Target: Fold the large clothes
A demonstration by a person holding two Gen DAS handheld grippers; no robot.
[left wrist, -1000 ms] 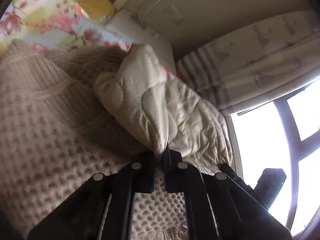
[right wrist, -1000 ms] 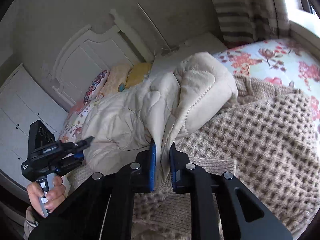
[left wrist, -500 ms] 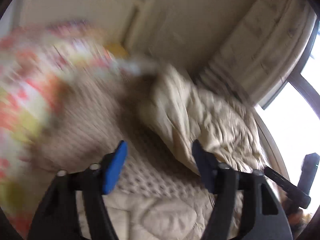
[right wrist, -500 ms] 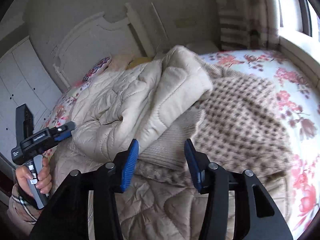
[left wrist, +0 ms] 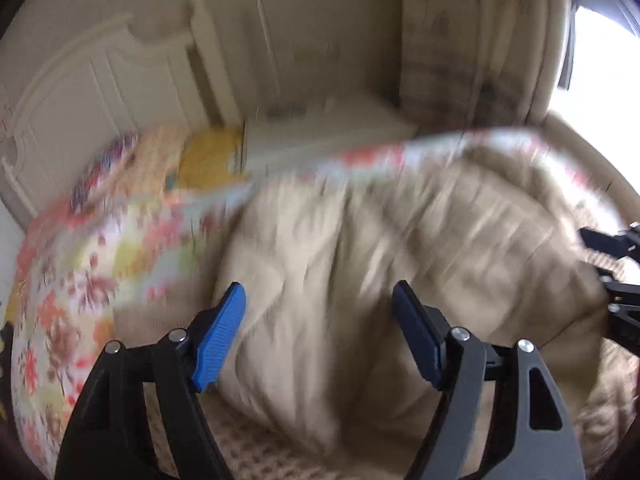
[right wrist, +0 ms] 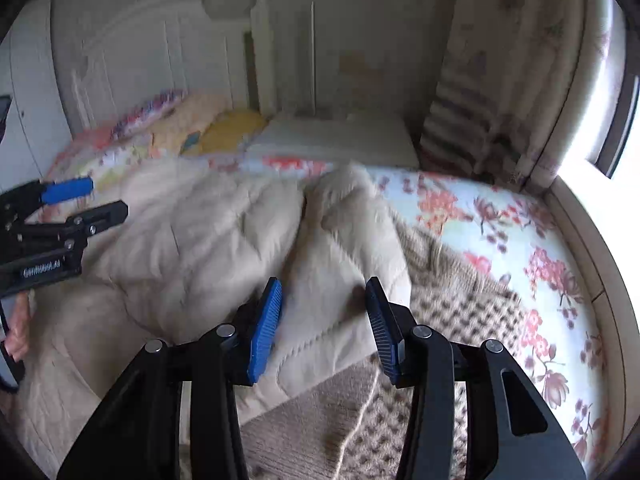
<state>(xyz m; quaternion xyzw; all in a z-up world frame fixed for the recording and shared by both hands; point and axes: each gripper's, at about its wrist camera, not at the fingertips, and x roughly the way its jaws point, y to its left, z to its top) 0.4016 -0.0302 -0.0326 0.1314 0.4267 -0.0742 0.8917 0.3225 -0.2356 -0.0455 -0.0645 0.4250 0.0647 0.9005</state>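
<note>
A cream quilted coat (right wrist: 200, 240) lies crumpled on the bed, one folded flap toward the right; it fills the blurred left wrist view (left wrist: 360, 260). Beneath it lies a beige waffle-knit sweater (right wrist: 460, 312). My left gripper (left wrist: 318, 332) is open and empty above the coat; it also shows at the left of the right wrist view (right wrist: 86, 198). My right gripper (right wrist: 324, 324) is open and empty just above the coat's folded flap; it shows at the right edge of the left wrist view (left wrist: 604, 264).
A floral bedsheet (right wrist: 500, 232) covers the bed. Pillows (right wrist: 224, 128) lie by the white headboard (right wrist: 152, 48). A white nightstand (right wrist: 340, 136) stands behind the bed. Striped curtains (right wrist: 480, 100) and a bright window (right wrist: 592, 120) are on the right.
Both grippers were shut on the coat's edge a second ago. They opened, let the coat drop onto the sweater, and pulled back and up. The left view has swung toward the headboard.
</note>
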